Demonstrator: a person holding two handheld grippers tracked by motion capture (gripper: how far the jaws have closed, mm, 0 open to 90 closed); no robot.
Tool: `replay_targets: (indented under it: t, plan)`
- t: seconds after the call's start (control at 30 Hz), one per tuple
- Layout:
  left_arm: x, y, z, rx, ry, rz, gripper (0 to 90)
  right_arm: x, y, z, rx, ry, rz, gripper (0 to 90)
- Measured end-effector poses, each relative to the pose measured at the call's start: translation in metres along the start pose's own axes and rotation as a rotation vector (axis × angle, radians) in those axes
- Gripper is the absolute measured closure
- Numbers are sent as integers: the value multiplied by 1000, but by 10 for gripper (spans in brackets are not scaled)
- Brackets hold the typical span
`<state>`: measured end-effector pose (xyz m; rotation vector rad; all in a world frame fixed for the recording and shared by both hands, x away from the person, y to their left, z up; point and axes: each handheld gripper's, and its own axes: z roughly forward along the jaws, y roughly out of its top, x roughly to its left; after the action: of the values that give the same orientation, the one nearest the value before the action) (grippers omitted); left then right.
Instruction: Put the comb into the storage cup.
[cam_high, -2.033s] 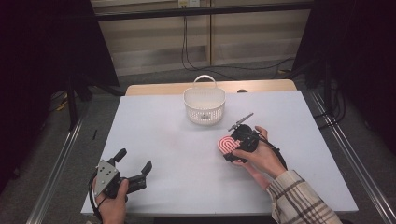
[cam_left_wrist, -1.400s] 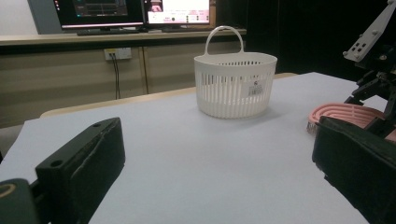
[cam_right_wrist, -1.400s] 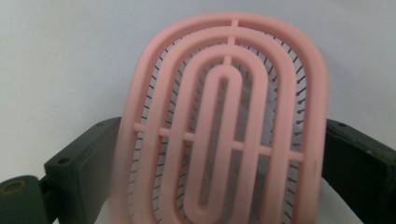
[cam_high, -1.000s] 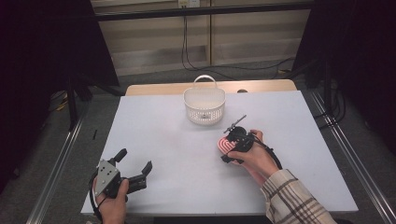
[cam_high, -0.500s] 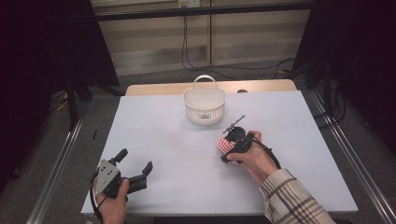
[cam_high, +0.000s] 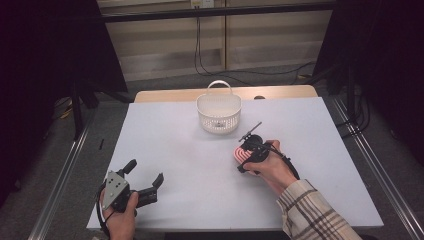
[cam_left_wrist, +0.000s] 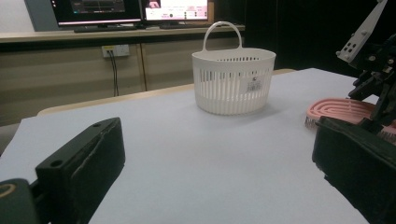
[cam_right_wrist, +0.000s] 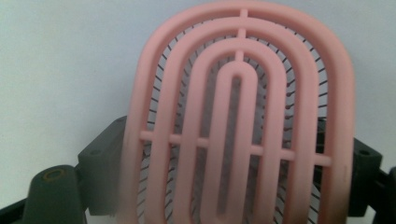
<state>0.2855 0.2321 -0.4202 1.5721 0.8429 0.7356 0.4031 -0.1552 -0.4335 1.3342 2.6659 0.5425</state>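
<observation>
Between the closing jaws of the right gripper (cam_high: 248, 156) sits a pink brush (cam_right_wrist: 238, 116), gripped at both sides; the left gripper (cam_high: 145, 182) rests wide open, holding nothing.

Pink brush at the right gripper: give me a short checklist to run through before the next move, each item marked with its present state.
1. Pink brush sits between the jaws of the right gripper: ok.
2. Pads pressing firmly on the brush: cannot tell; the jaws have just been closing and flank its sides.
3. Brush lying flat on the table, bristles down: ok.
4. White basket upright with its open top free: ok.
5. Table between brush and basket free of other things: ok.
6. Left gripper open and apart from the brush, at the near left of the table: ok.
</observation>
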Motion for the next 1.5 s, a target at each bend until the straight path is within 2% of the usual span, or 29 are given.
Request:
replay_targets:
  t: [0.2, 0.4, 0.53, 0.83, 1.5]
  plan:
    - [0, 0, 0, 0, 0, -1, 26, 1, 1, -1, 13, 4, 17, 181]
    - [0, 0, 0, 1, -1, -1, 26, 3, 2, -3, 25, 10, 6, 185]
    - [0, 0, 0, 2, 1, 0, 26, 0, 2, -6, 32, 22, 33, 186]
    - [0, 0, 0, 2, 2, 1, 26, 1, 2, -10, 46, 20, 25, 189]
    - [0, 0, 0, 2, 1, 2, 26, 0, 6, -23, 28, 25, 28, 192]
